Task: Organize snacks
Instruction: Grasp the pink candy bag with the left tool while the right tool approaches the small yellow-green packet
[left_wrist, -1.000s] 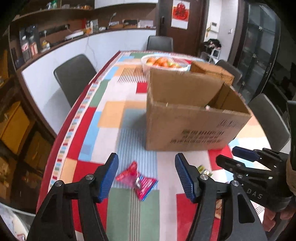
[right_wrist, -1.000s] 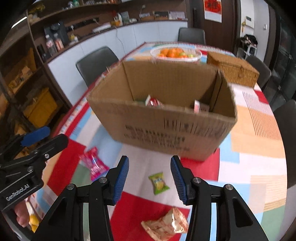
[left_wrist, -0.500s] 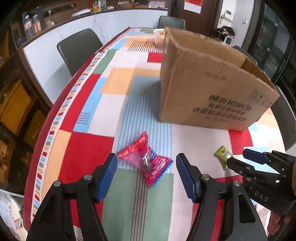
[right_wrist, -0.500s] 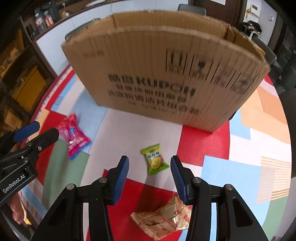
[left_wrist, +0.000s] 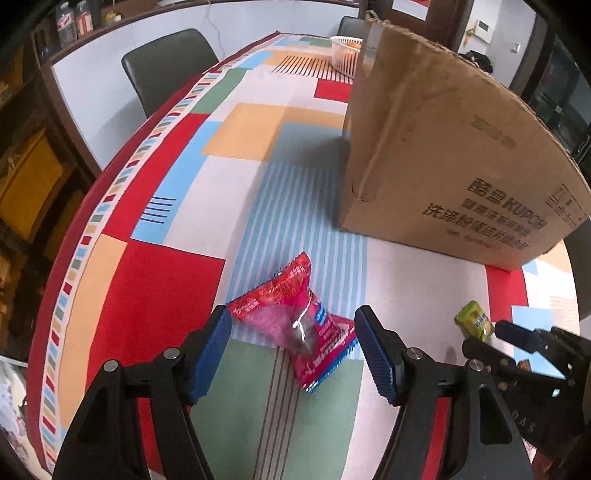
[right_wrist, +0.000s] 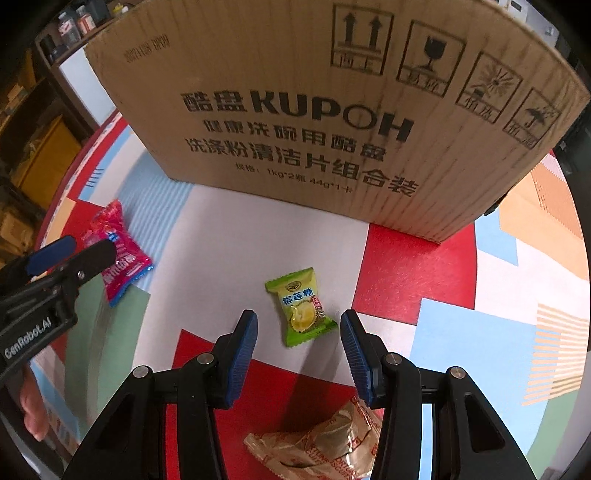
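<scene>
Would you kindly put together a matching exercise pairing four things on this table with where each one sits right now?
Things:
1. red snack packet
2. green durian candy
3. tan wrapper
4. cardboard box

Places:
A. between the open fingers of the right gripper
B. standing upright behind the loose snacks
C. between the open fingers of the left gripper
D. at the near edge of the right wrist view, under the right gripper

Pairs: 1-C, 2-A, 3-D, 4-B
</scene>
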